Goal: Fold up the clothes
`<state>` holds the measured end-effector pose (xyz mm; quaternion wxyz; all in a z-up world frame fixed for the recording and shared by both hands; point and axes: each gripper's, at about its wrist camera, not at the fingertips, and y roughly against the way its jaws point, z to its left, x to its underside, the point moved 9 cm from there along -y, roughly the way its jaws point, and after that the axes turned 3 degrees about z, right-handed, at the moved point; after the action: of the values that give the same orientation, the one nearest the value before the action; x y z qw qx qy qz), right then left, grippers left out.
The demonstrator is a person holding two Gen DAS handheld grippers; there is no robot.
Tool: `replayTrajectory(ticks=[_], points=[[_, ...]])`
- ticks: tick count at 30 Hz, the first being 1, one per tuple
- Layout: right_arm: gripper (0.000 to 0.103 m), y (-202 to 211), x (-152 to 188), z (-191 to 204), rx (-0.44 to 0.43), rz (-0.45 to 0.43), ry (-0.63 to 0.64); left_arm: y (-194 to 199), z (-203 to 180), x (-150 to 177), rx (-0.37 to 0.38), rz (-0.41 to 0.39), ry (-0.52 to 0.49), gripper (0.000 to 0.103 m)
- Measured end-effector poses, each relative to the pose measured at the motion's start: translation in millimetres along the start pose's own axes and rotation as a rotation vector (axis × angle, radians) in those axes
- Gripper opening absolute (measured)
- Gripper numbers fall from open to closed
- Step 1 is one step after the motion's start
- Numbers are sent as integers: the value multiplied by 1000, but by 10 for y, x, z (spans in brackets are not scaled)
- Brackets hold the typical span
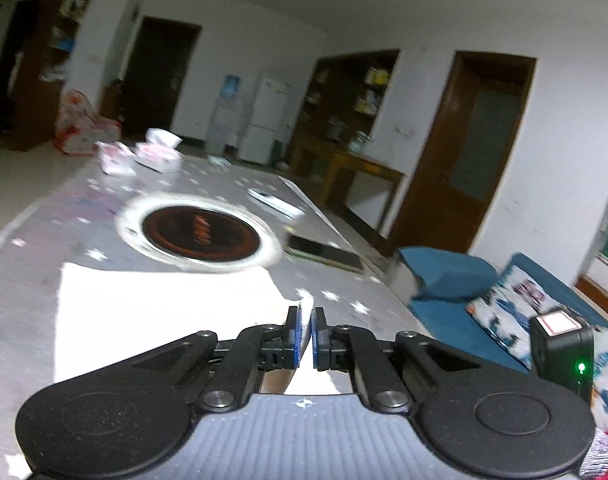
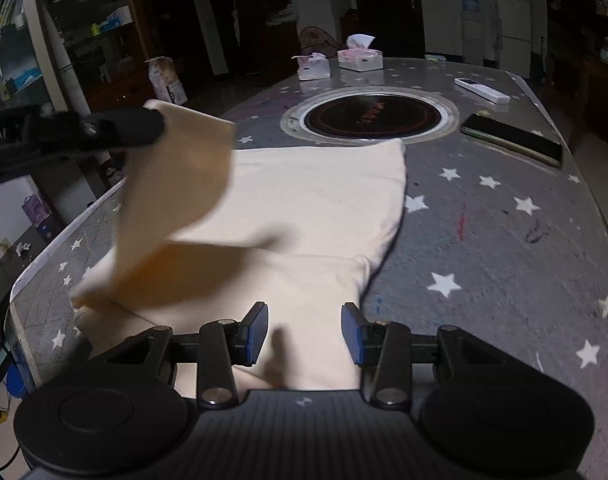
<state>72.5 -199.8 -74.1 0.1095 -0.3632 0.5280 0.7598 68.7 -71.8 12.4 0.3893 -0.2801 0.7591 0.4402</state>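
Cream garment (image 2: 304,200) seemingly lies lengthwise away; left hand-held gripper (image 1: 306,330) pinches its corner.

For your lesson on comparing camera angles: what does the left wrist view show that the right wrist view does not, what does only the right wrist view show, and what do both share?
Only the left wrist view: the left gripper from behind, shut on an edge of the cream garment, and a blue sofa.

Only the right wrist view: the right gripper open above the garment, the lifted flap hanging from the left gripper, and a star-patterned tablecloth seen sharply.

Both: the round cooktop, tissue boxes, remote, dark phone.
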Motion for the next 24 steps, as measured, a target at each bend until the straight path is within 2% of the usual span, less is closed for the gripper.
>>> replayTrajectory(ticks=[5, 10, 11, 14, 17, 20, 22, 24], points=[[41, 22, 50, -52, 1, 2, -20, -208, -144, 266, 43, 89, -17, 10], [41, 59, 59, -114, 12, -2, -33, -72, -87, 449, 60, 124, -70, 34], [41, 72, 53, -128, 14, -5, -37, -12, -55, 475, 52, 121, -87, 34], [40, 134, 22, -163, 19, -23, -48, 186, 132, 554, -5, 110, -141, 34], [40, 171, -26, -150, 11, -38, -53, 363, 475, 660, -119, 112, -155, 34], [39, 125, -61, -82, 1, -33, -32, 510, 845, 768, -223, 124, -123, 32], [38, 52, -66, 1, -14, -18, -13, 581, 1028, 844, -255, 139, -84, 32], [32, -21, -64, 68, -19, -7, 4, 617, 1171, 925, -275, 158, -54, 31]])
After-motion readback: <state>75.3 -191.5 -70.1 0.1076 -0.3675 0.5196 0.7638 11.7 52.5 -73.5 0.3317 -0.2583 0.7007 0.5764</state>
